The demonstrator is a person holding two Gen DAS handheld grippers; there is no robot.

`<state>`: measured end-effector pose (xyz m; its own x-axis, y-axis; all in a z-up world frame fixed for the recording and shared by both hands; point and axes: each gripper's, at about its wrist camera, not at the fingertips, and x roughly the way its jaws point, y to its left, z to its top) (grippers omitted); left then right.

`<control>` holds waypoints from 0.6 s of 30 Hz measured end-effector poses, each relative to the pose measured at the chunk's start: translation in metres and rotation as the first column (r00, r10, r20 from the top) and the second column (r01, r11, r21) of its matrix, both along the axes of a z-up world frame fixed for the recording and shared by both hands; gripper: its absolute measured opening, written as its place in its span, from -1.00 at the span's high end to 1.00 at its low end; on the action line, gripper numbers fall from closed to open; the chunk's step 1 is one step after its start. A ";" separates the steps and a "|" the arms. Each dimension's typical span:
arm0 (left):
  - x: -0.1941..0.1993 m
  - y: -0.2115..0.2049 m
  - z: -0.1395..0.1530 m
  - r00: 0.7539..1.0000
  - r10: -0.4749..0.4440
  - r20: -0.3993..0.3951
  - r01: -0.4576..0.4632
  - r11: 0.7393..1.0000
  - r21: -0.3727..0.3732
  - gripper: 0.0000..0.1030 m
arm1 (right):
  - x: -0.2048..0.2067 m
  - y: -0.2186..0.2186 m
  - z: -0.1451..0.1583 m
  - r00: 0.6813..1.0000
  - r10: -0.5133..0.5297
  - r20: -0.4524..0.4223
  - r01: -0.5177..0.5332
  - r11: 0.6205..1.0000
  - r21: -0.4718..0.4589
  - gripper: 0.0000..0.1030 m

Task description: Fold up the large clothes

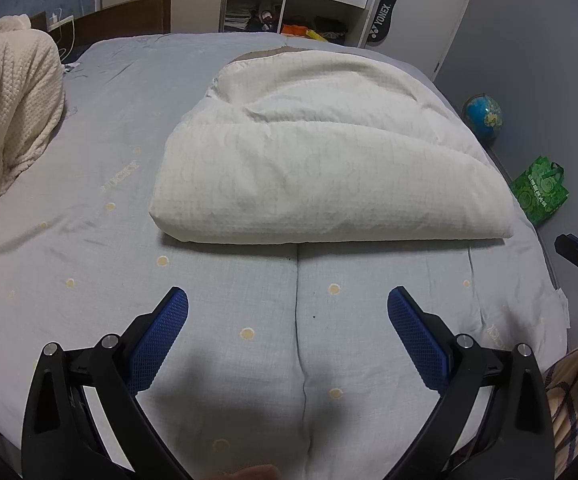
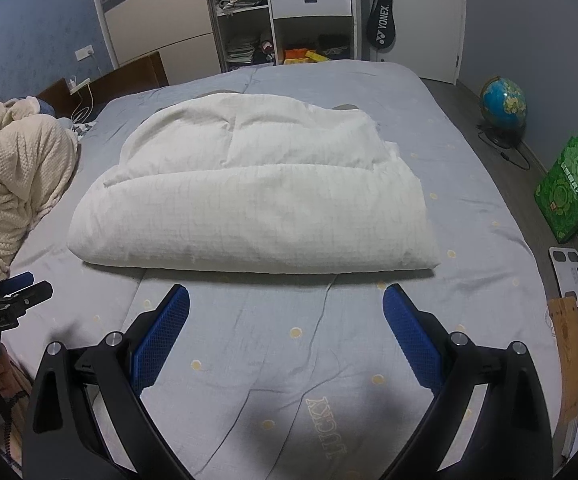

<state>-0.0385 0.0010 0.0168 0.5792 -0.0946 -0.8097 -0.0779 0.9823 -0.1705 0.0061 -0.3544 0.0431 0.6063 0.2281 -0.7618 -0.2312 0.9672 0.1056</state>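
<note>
A folded white quilted duvet (image 1: 329, 160) lies on the grey-blue dotted bed (image 1: 89, 240). Left tongs (image 1: 287, 308) hover spread and empty. Right tongs (image 2: 285, 306) likewise.

The bed (image 2: 469, 168), under a pale blue sheet (image 2: 273, 352) dotted with yellow spots, carries a folded white quilt (image 2: 257, 208) at its middle (bulky, puffed) and a cream knitted blanket (image 2: 13, 184) heaped at its left edge.

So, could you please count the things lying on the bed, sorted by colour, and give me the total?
White: 1, the folded white quilted duvet in the middle of the grey-blue dotted bedsheet.
Cream: 1, the crumpled cream knitted blanket at the bed's left edge.
Total: 2.
Both the left gripper and the right gripper hover open, holding nothing.
</note>
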 end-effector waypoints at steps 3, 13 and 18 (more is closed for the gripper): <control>0.000 0.000 0.000 1.000 0.000 0.001 0.000 1.000 0.002 -0.87 | 0.001 0.000 0.000 1.000 0.002 -0.002 -0.002 1.000 0.003 -0.81; 0.001 -0.001 -0.001 1.000 -0.001 -0.003 0.001 1.000 0.008 -0.87 | 0.001 -0.002 0.000 1.000 0.001 -0.003 -0.001 1.000 0.006 -0.81; 0.000 -0.002 -0.001 1.000 0.000 -0.003 0.000 1.000 0.010 -0.87 | 0.001 -0.002 0.000 1.000 0.000 -0.002 0.000 1.000 0.007 -0.81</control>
